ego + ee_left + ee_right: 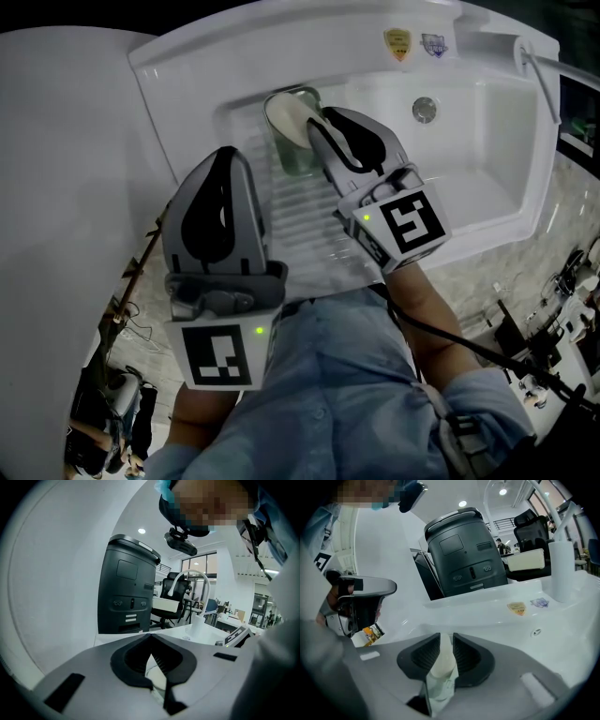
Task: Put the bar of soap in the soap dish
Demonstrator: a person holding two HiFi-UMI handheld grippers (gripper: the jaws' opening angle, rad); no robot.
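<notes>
soap [284,114]: cream oval bar | right hand-held gripper [446,639] pinches it | left hand-held gripper [150,638] pressed together

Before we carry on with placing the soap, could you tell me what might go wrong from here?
1. The right gripper pinches the bar of soap by one end, on edge. The smooth bar could slip or swing out.
2. The soap dish stands on the ribbed drainboard, and the bar is tilted over it. Released like this, it might catch the rim or tip the dish.
</notes>
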